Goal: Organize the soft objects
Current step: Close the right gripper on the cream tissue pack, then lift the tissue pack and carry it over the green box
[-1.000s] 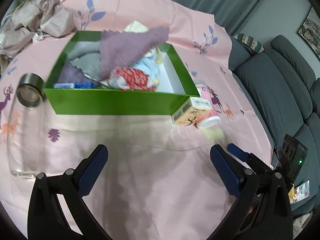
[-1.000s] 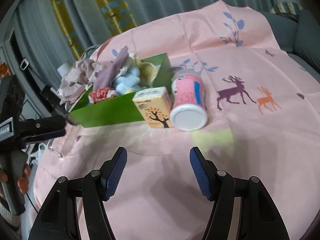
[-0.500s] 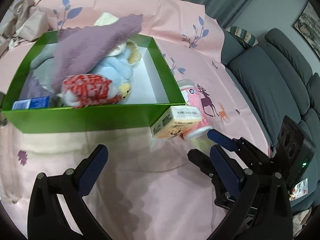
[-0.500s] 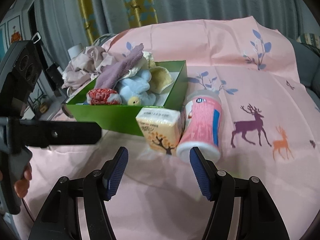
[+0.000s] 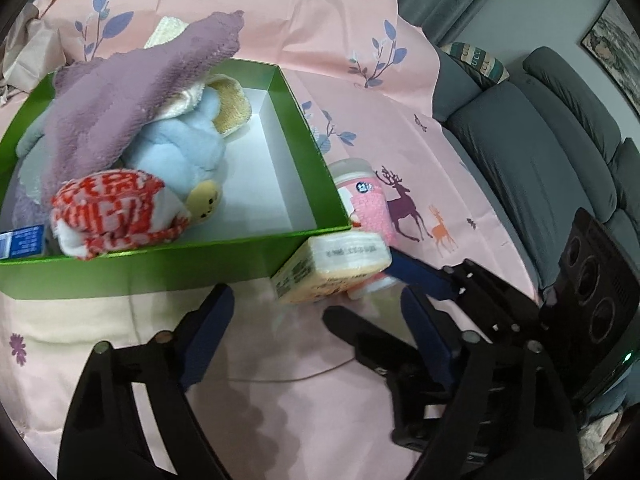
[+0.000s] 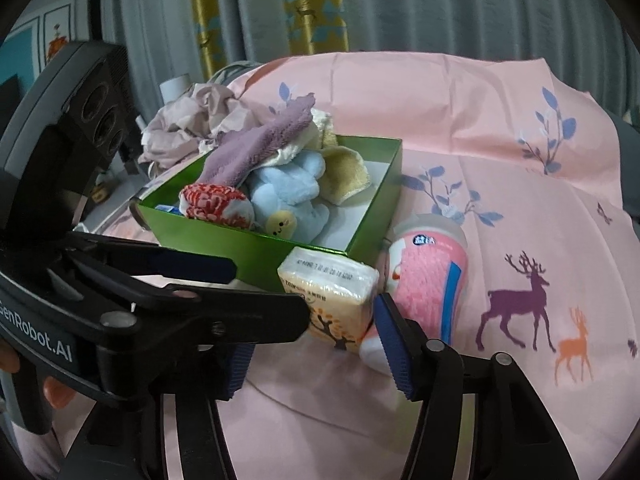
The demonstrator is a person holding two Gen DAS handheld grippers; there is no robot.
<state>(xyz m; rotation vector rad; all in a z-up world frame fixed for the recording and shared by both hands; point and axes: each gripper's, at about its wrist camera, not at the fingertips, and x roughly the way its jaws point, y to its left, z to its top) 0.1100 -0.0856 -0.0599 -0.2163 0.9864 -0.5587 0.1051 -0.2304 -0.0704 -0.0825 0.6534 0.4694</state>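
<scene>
White lettering reading "enRobot.AI", cut off at the frame edge, runs along the body of the left gripper (image 6: 264, 300), while the fine print on the top of the tissue pack (image 6: 328, 296) and the round logo on the pink canister (image 6: 430, 276) are too small to read.

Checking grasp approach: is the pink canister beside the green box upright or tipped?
Tipped. The pink canister lies on its side on the pink cloth, white lid end toward the camera, beside the tissue pack.
</scene>
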